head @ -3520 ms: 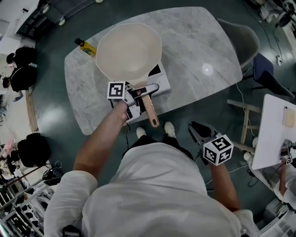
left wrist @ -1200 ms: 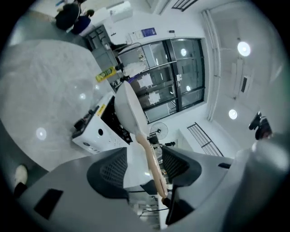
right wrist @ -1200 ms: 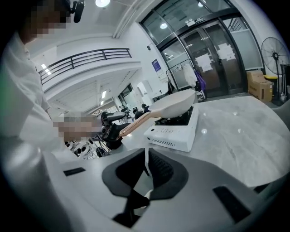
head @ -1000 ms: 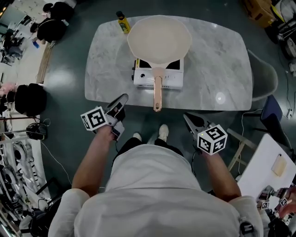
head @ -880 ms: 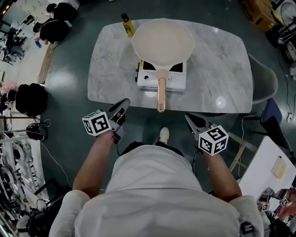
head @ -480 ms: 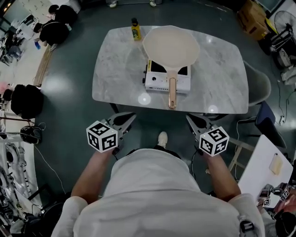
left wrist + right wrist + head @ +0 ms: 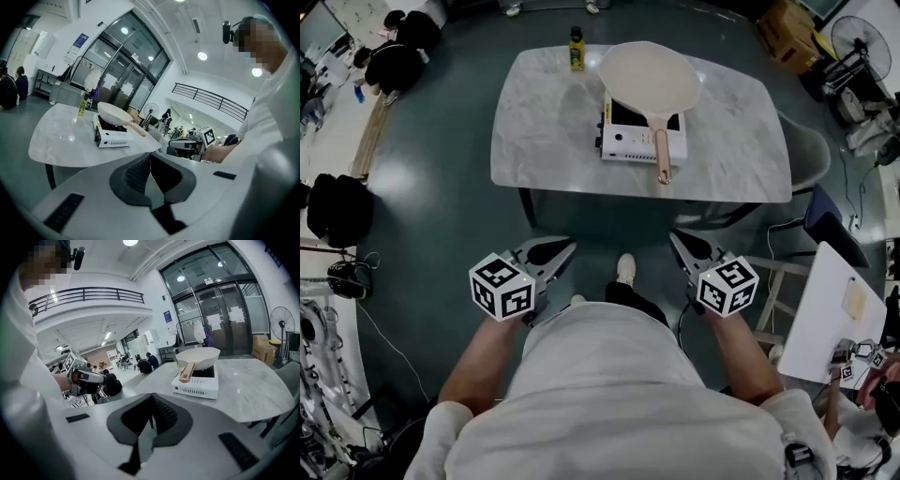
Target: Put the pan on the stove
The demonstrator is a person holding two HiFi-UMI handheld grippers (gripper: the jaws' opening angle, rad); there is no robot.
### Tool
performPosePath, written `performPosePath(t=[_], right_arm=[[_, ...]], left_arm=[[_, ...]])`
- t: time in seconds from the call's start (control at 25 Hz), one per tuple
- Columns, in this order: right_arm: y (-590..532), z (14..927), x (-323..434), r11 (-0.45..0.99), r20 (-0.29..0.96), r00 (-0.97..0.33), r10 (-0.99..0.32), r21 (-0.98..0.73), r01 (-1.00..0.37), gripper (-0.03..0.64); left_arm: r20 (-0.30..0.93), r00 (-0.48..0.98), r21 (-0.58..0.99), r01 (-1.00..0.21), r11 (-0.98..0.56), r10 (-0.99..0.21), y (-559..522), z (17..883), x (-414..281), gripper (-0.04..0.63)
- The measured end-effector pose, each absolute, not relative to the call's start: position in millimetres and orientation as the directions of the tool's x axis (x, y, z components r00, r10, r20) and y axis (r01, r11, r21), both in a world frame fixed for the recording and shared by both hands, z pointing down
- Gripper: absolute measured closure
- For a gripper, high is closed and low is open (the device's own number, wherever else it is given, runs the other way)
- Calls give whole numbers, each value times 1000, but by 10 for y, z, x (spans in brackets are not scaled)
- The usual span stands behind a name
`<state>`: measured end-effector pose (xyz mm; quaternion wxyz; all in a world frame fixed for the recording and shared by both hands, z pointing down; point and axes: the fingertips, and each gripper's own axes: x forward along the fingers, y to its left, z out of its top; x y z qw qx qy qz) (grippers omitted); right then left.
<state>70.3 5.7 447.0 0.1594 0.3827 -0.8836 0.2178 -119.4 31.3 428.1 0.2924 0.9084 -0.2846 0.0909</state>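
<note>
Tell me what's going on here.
A person stands apart from the marble table, holding a left gripper and a right gripper, both shut on nothing. The pan already sits on the white stove on the table, its handle pointing toward the person. A yellow bottle stands near the far edge.

Cream round pan [image 7: 650,77] with copper-pink handle [image 7: 662,159], top centre; under it, white box-shaped stove [image 7: 639,145] with black top. Pale grey veined marble table [image 7: 544,131]; yellow bottle [image 7: 577,52], dark cap; dark teal floor [image 7: 441,206].
</note>
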Motion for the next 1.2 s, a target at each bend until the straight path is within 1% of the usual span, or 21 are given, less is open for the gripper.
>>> performPosePath(t=[0.32, 0.72, 1.2], right_arm=[[594, 4447, 505, 610, 456, -644, -614, -244, -754, 611], [921, 4420, 403, 621, 464, -641, -611, -222, -752, 611], [989, 4375, 296, 644, 451, -660, -601, -215, -734, 611]], left_arm=[[293, 835, 528, -548, -649, -466, 722, 4325, -1405, 575], [253, 850, 521, -522, -675, -463, 972, 4242, -1430, 575], [264, 842, 503, -537, -677, -471, 1079, 4274, -1470, 575]])
